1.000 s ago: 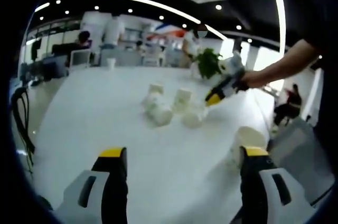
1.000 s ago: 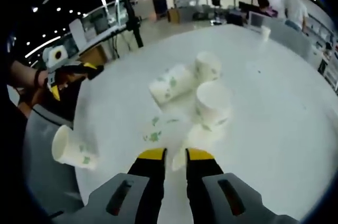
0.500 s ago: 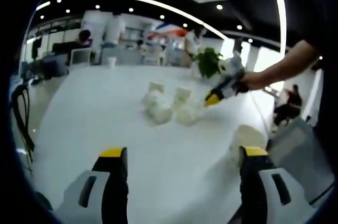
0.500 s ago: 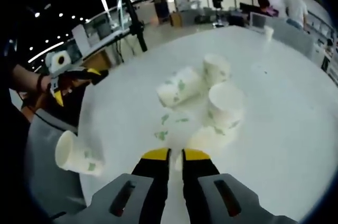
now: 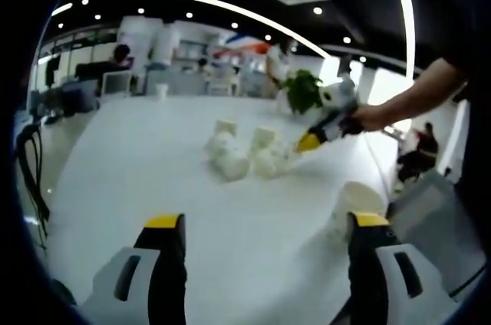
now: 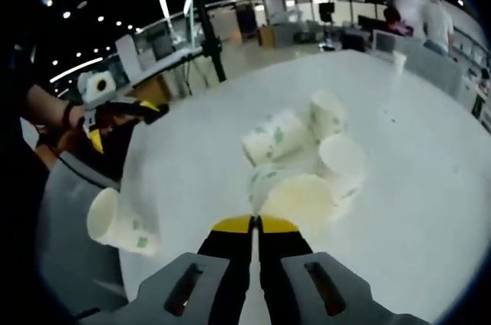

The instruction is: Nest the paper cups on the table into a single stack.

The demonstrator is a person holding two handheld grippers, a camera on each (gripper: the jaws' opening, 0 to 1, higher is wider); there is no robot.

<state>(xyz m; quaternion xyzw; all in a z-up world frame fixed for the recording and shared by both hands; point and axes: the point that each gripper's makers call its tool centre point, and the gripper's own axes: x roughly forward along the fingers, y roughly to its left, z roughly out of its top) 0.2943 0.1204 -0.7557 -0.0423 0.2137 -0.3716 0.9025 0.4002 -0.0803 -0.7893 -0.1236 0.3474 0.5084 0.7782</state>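
The right gripper [image 6: 254, 225] has its fingers clamped on a paper cup's [image 6: 301, 196] rim, lifting it for nesting; the left gripper's [image 5: 261, 225] fingers wait apart over the surface [image 5: 153, 172].

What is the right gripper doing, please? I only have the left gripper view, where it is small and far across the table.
Observer: The right gripper has its jaws shut on the near rim of a paper cup, whose open mouth faces its camera.
Operator: Thank you. How does the lone cup beside my right jaw lie?
Observer: The lone cup lies on its side at the table edge, apart from the group.
Operator: Are the cups plain white?
Observer: No, they carry a green leaf print, clear on the side-lying cup in the group.
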